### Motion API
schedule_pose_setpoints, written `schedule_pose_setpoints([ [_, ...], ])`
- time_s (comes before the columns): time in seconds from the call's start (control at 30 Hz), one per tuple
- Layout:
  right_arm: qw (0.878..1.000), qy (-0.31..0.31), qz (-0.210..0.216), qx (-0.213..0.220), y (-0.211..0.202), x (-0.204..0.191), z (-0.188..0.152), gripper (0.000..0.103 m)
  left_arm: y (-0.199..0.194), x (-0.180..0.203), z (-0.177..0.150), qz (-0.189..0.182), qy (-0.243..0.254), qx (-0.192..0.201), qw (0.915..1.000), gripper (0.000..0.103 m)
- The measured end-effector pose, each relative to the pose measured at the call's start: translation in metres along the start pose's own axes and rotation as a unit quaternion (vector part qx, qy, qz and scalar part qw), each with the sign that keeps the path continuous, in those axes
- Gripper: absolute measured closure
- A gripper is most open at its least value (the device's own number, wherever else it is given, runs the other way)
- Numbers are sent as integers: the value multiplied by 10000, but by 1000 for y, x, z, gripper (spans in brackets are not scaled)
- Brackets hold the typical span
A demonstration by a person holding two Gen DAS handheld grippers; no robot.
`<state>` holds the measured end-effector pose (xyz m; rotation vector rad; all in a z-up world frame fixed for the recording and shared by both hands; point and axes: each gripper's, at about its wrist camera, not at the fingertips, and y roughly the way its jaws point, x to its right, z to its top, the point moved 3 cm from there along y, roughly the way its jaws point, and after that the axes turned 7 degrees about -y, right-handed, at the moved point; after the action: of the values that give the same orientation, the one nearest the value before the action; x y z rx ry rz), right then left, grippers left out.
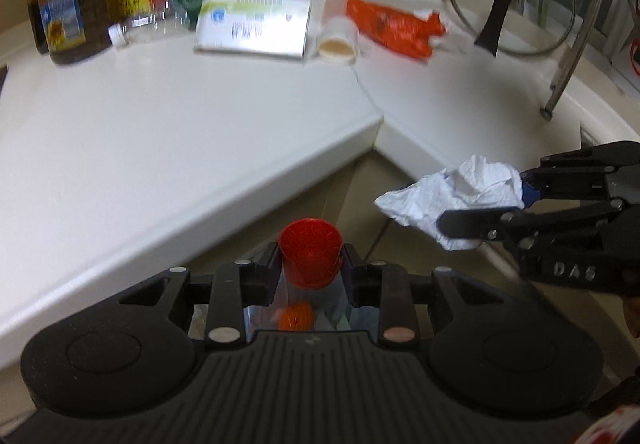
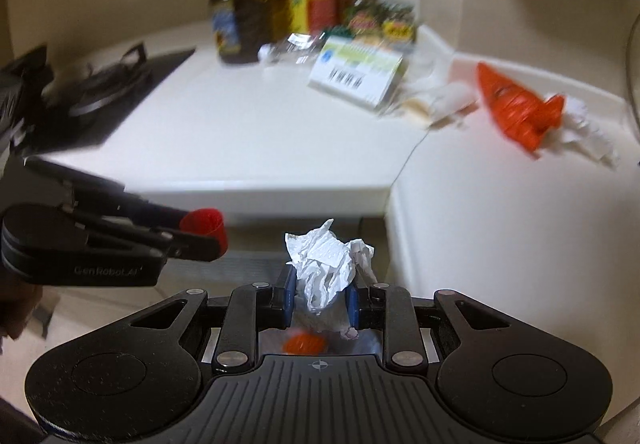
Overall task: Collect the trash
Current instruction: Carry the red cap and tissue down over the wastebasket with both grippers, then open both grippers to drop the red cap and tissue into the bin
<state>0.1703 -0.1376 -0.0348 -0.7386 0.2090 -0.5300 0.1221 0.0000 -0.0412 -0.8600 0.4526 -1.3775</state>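
1. Red plastic fills the near field of my left wrist view: my left gripper is clenched on a small red cup, its mouth tilted up and away toward the white counter, its long axis running roughly along my fingers. At the right edge, my right gripper pinches a crumpled white tissue, the wad trailing left from the jaws. Both loads hang off the counter's edge, above the floor gap at the corner.

2. More trash waits at the back of the counter: an orange wrapper lying lengthwise left to right, a small pale tub, a flat white carton and a toppled clear bottle whose cap points left.

3. From my right wrist view, my right gripper grasps the tissue between the blue pads, the wad standing upright out of the jaws. My left gripper enters from the left, the red cup at its tip, mouth facing up and right.

4. I judge the step as carrying two picked pieces to a bin; no bin shows plainly in either view. The next move calls for bringing each load over the receptacle, then releasing one at a time before returning for the orange wrapper.
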Motion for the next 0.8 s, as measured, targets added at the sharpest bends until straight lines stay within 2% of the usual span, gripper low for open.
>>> schedule_pose_setpoints([
  [0.33,9972,-357,189,-631,46,-24,-32,77,28,-17,-33,191,-194,-562,9980,75],
  [0.6,9914,-436,283,-1204,91,-30,-58,77,55,-32,-53,269,-678,-1029,9920,75],
  [0.8,9876,-470,280,-1468,113,-29,-71,77,71,-39,-70,321,-835,-1258,9880,75],
])
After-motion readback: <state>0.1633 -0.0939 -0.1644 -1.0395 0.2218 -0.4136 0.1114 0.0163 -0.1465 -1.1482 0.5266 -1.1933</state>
